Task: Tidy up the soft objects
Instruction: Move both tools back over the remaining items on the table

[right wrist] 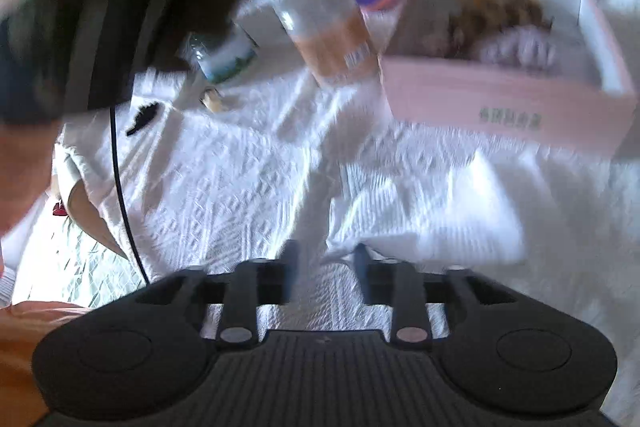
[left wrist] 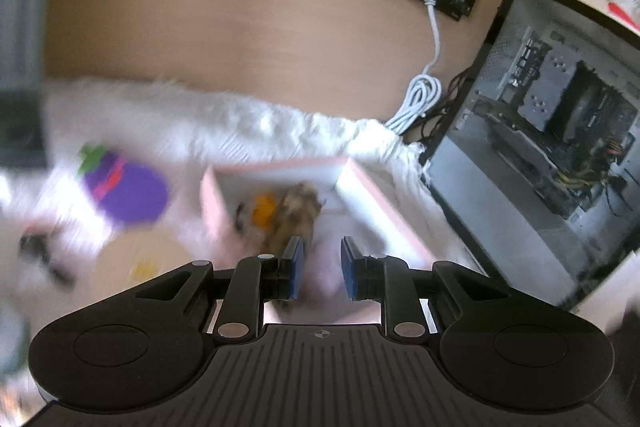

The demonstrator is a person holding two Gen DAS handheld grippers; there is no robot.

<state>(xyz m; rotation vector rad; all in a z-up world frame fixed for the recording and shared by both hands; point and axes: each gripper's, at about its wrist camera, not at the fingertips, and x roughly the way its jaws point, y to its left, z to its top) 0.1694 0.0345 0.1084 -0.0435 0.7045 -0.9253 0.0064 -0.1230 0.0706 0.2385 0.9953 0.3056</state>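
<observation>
Both grippers hover with jaws apart over a white textured cloth holding a pink box of soft toys

From the left wrist, the left gripper holds nothing, its jaws parted above the pink box, where a brown plush and an orange toy lie; a purple eggplant plush sits on the white cloth at ten o'clock from the box, beside a computer case at three o'clock. From the right wrist, the right gripper is empty, jaws apart over the cloth, the box at two o'clock, a clear bottle near twelve
</observation>
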